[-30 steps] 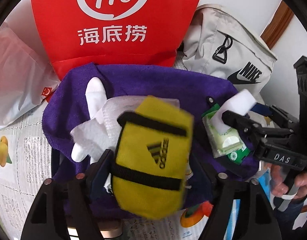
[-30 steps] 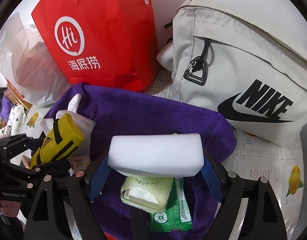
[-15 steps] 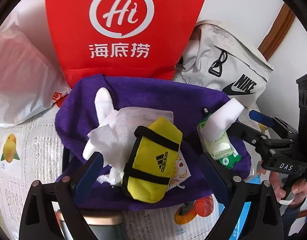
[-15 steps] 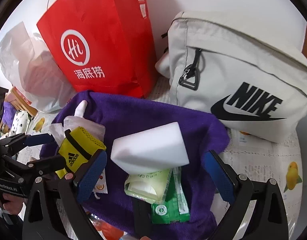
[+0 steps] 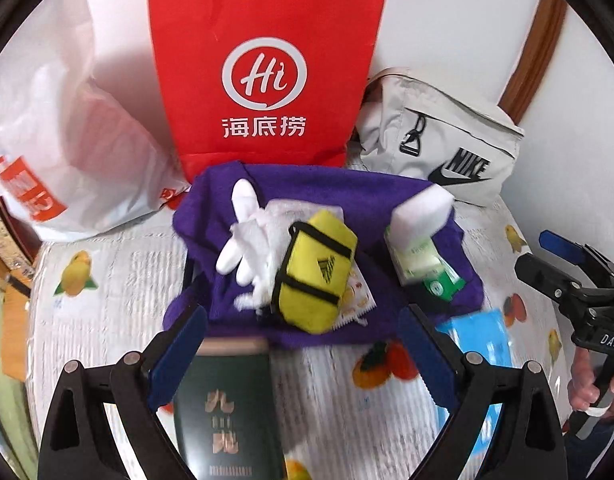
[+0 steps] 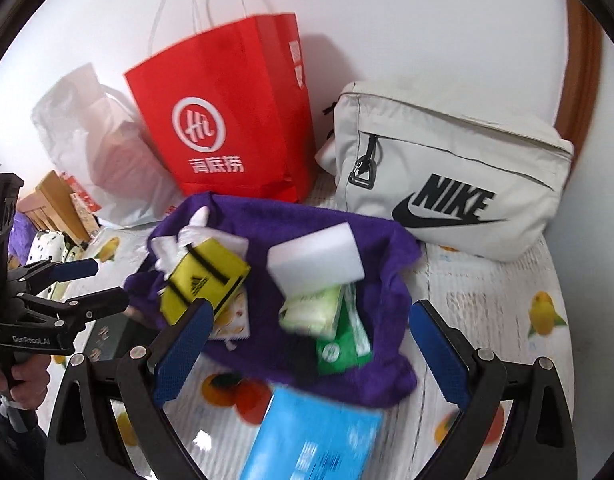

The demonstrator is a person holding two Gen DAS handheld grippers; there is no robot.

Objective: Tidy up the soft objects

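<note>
My left gripper point(image 5: 303, 354) is spread wide, holding nothing. On the bench point(image 5: 119, 300), the purple towel point(image 5: 307, 188) carries, left to right: white glove point(image 5: 243, 236), yellow pouch point(image 5: 315, 276), white sponge point(image 5: 423, 210) atop green tissue packs point(image 5: 423, 264). My right gripper point(image 6: 309, 346) is likewise wide apart and empty.

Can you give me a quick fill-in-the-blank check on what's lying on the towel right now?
1. The yellow pouch lies on the ____ towel.
2. The white sponge rests partly on the ____ tissue packs.
3. Behind the towel stands a ____ paper bag.
4. Both the left tool and the right tool hold ____.

Missing words: purple; green; red; nothing
</note>
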